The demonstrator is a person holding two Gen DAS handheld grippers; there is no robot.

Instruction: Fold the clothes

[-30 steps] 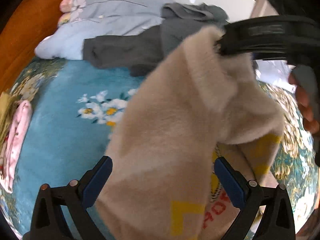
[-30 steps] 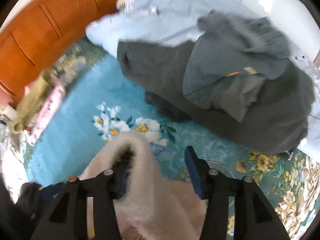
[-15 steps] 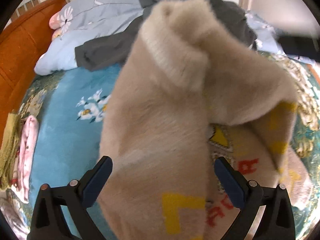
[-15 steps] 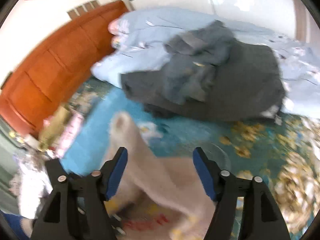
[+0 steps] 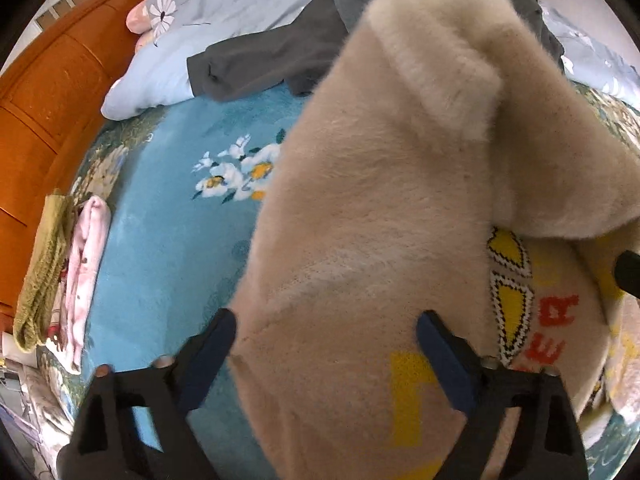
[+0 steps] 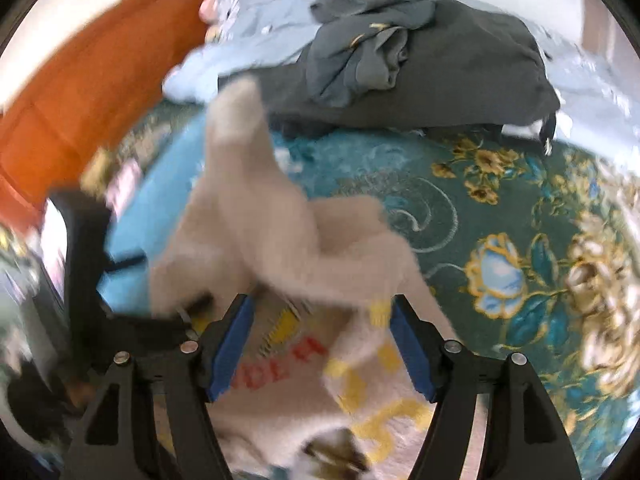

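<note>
A fluffy beige sweater (image 5: 384,208) with yellow shapes and red letters lies bunched on a teal floral bedspread (image 5: 160,240). Its sleeve is draped up over the body. My left gripper (image 5: 326,344) is open, with its jaws on either side of the sweater's thick fold. In the right wrist view the sweater (image 6: 280,240) looks blurred. My right gripper (image 6: 322,344) is open and empty just above the printed front. The black left gripper body (image 6: 84,248) shows at the left of that view.
A pile of dark grey clothes (image 6: 420,60) lies at the back on light blue pillows (image 5: 208,40). An orange wooden headboard (image 5: 48,100) runs along the left. Folded pink (image 5: 86,272) and olive (image 5: 44,272) garments sit at the bed's left edge.
My right gripper let go of the sweater's sleeve and pulled back toward the sweater's printed front. The sleeve now rests folded over the body. The left gripper stayed open around the fold.
</note>
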